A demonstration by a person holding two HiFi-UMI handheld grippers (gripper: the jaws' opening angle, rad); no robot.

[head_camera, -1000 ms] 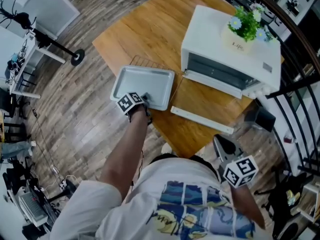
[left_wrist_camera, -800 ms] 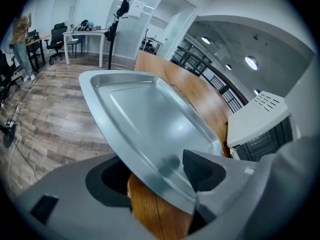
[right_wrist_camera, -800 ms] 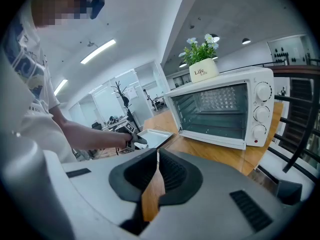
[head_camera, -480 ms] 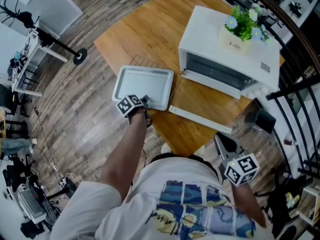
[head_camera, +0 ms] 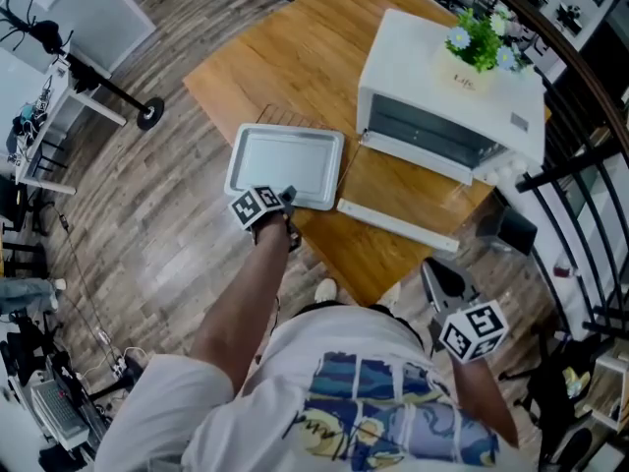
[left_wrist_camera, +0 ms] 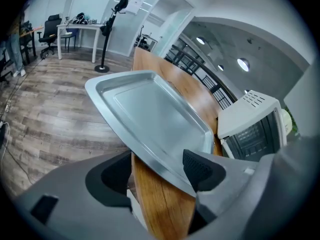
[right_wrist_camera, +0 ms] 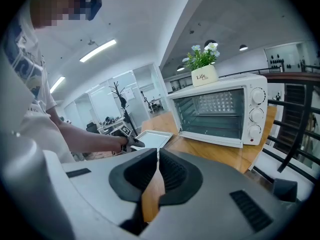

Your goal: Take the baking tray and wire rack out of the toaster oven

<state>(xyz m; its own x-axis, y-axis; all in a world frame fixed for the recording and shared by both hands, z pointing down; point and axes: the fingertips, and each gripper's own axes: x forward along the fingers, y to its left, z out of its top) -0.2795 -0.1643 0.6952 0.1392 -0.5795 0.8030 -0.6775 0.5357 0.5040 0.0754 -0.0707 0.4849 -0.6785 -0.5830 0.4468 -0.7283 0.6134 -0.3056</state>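
Observation:
The silver baking tray lies flat on the wooden table near its left edge, partly over the edge. The wire rack peeks out under its far side. My left gripper is at the tray's near rim. In the left gripper view the tray fills the middle, and the left gripper stands open, its pads on either side of the rim without pressing it. The white toaster oven has its door folded down. My right gripper hangs off the table's near corner. Seen close, the right gripper is shut and holds nothing.
A potted plant sits on top of the oven. A black railing runs along the right. A coat-stand base and desks stand on the wooden floor to the left.
The left gripper has drawn back slightly at the tray's near rim. The tray lies where it was, and the right gripper has hardly moved.

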